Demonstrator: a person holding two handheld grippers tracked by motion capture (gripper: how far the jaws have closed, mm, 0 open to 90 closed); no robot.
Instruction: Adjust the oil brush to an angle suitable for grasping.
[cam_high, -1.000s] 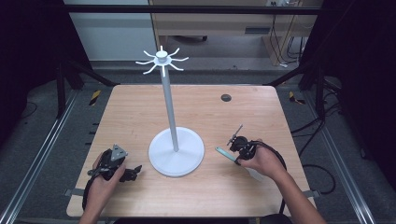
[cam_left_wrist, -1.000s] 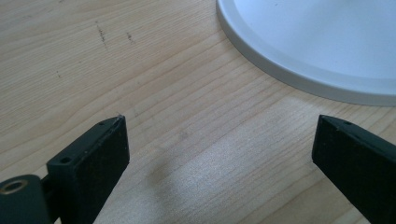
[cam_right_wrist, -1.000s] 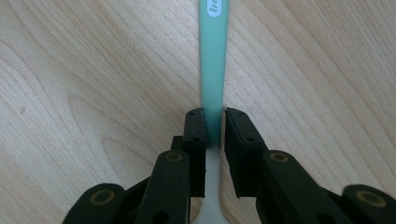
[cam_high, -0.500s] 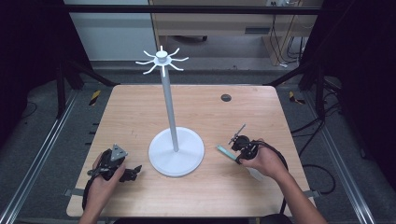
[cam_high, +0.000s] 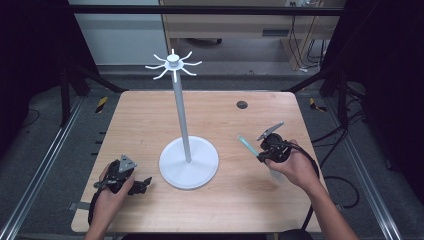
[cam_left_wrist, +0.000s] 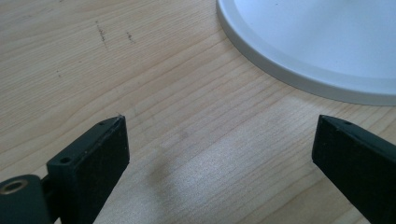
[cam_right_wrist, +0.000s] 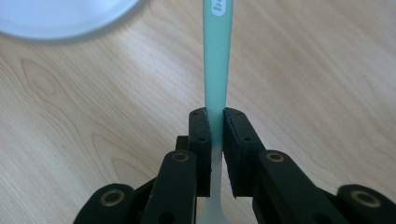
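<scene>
Currently: your right gripper (cam_right_wrist: 213, 122) is clamped on a green toothbrush (cam_right_wrist: 216, 60), lifted off the table (cam_high: 150, 115) right of the white stand (cam_high: 183, 120). Left gripper (cam_left_wrist: 219, 149): jaws apart, empty, near the stand's base. Next: carry the toothbrush up to a top prong, likely.

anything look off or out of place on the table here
Nothing stands out. The white stand sits upright mid-table, the right claw holds the green toothbrush squarely, and the left claw rests open on bare wood.

The right gripper (cam_high: 257, 150) has risen off the table (cam_high: 150, 115). The green toothbrush (cam_high: 247, 145) clamped in it has come up too, toward mid-frame.
</scene>
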